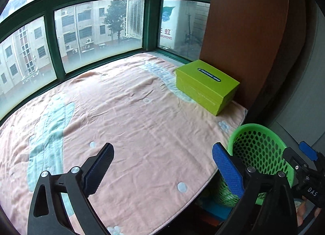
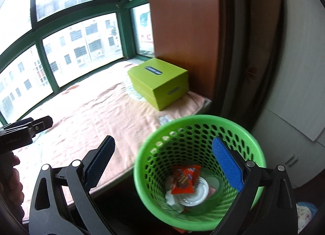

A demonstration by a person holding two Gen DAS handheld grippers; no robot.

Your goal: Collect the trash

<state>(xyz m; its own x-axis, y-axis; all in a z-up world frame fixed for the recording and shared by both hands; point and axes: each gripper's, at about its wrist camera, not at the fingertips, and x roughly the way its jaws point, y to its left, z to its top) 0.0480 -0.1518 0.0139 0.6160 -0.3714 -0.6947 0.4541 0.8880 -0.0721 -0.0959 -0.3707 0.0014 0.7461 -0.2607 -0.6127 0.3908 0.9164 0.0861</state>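
Observation:
A green mesh wastebasket [image 2: 203,120] stands on the floor beside the bed's corner. Inside it lie an orange snack wrapper [image 2: 183,178], a white round lid [image 2: 195,194] and some white scraps. My right gripper [image 2: 164,141] hovers over the basket's near left rim, open, with nothing between its blue pads. My left gripper [image 1: 163,149] is open and empty above the pink blanket [image 1: 132,113]. In the left wrist view the basket [image 1: 254,127] sits just right of the left gripper's right finger. No loose trash shows on the blanket.
A lime-green box [image 1: 207,86] rests on the blanket's far right corner against a brown wooden panel [image 1: 243,31]. Green-framed windows [image 1: 97,31] run along the far side of the bed. A hand [image 2: 14,174] grips the left tool at the right wrist view's left edge.

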